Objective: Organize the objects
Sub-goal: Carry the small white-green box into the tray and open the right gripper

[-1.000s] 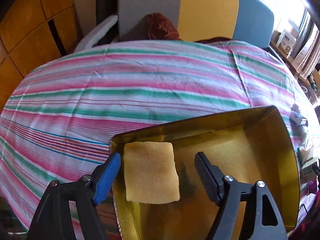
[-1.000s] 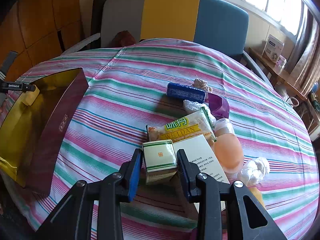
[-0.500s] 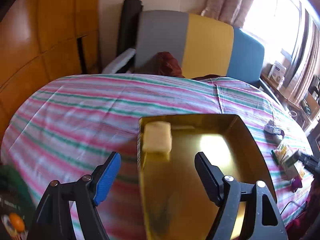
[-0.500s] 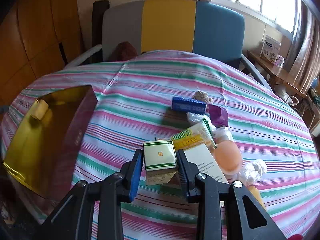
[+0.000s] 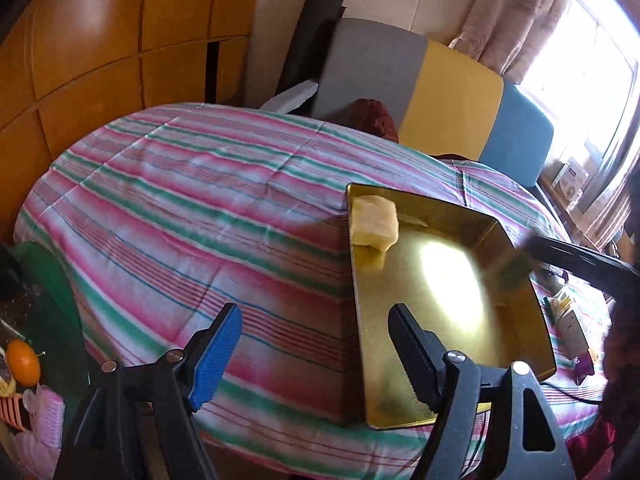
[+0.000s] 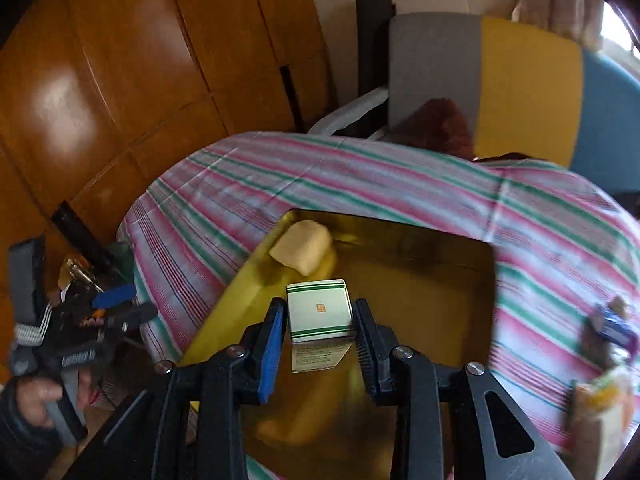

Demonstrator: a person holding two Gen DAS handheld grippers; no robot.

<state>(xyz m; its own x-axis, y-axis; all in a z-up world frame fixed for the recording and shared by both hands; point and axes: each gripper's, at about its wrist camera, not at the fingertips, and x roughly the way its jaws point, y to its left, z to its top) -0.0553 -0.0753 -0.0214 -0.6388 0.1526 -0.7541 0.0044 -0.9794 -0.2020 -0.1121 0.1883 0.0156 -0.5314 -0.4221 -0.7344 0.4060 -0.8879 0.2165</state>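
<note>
A gold-lined box (image 5: pixel 516 312) lies open on the striped tablecloth, with a yellow sponge (image 5: pixel 374 222) in its far left corner. My left gripper (image 5: pixel 316 344) is open and empty, pulled back off the box's left wall. My right gripper (image 6: pixel 320 332) is shut on a small white box with green stripes (image 6: pixel 320 314) and holds it over the gold box (image 6: pixel 440 280), just in front of the sponge (image 6: pixel 302 250). The right gripper's arm (image 5: pixel 580 258) reaches in over the gold box's right wall.
Loose packets and small items (image 6: pixel 604 368) lie on the cloth right of the gold box. A grey, yellow and blue chair (image 5: pixel 440 92) stands behind the table. Wooden panels (image 5: pixel 100 40) are at the left. Floor clutter with an orange (image 5: pixel 22 358) sits at the lower left.
My right gripper has carried the small white box from the pile leftward to above the gold box. My left gripper has drawn back and to the left, away from the sponge.
</note>
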